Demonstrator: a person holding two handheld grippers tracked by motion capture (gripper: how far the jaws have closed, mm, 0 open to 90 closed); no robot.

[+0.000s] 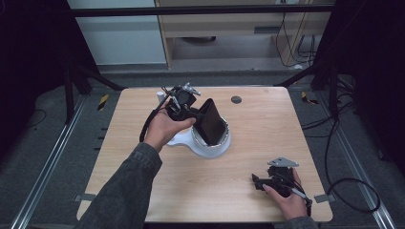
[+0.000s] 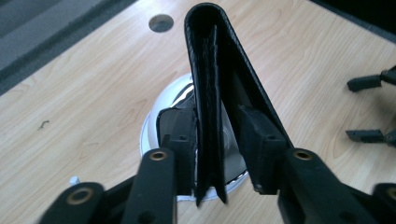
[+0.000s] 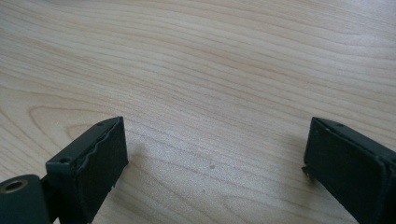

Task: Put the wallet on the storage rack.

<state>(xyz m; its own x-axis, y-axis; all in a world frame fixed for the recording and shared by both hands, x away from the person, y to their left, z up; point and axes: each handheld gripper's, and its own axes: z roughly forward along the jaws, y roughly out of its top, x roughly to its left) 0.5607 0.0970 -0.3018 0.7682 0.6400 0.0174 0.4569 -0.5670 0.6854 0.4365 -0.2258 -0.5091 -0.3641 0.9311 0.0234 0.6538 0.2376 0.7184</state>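
A person's left gripper [image 2: 217, 154] holds a folded black wallet [image 2: 219, 84] upright between its fingers, over a white bowl-like holder [image 1: 210, 143] near the middle of the wooden counter [image 1: 258, 124]. The right gripper [image 3: 215, 154] rests near the counter's front right corner, its fingers spread wide and holding nothing.

A black folded leather wallet [image 1: 211, 121] stands tilted on edge, its lower end inside a round white bowl with a shiny metal inside [image 1: 210, 148], just left of the high view's centre. In the left gripper view the wallet [image 2: 210, 93] rises up the middle, fold uppermost, leaves slightly parted at the bottom.
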